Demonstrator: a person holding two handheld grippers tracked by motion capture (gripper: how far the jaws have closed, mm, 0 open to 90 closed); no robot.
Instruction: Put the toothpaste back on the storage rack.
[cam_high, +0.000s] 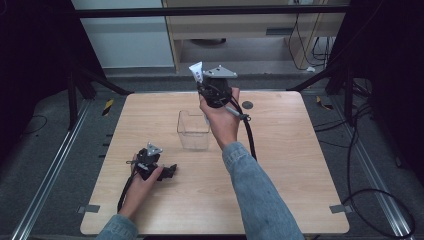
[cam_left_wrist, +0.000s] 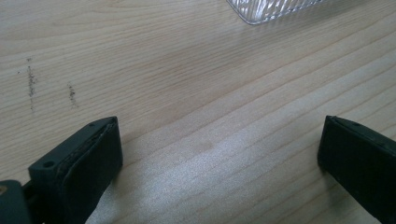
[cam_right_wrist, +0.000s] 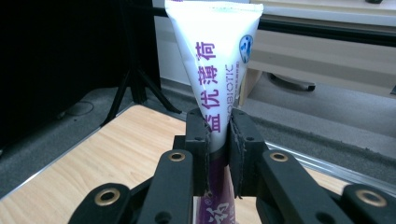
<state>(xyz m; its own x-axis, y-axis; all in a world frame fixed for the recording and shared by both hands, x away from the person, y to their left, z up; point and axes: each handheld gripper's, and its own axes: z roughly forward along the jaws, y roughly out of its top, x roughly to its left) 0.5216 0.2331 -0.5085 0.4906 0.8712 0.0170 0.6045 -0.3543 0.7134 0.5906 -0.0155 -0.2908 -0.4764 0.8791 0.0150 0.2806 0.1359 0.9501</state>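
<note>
My right gripper (cam_right_wrist: 218, 149) has its jaws clamped on a white toothpaste tube (cam_right_wrist: 215, 60), held upright, crimped end up. In the high view the tube (cam_high: 196, 71) sits raised above the far side of the tabletop (cam_high: 290, 165), just behind the clear plastic container (cam_high: 193, 130). My left gripper (cam_high: 150, 162) rests low on the tabletop near the front left, jaws wide apart with nothing between them. Step in hand looks like carrying the tube toward the container. Next move probably: bring it over the open top, lower it in, then release; keep it clear of the rim.
</note>
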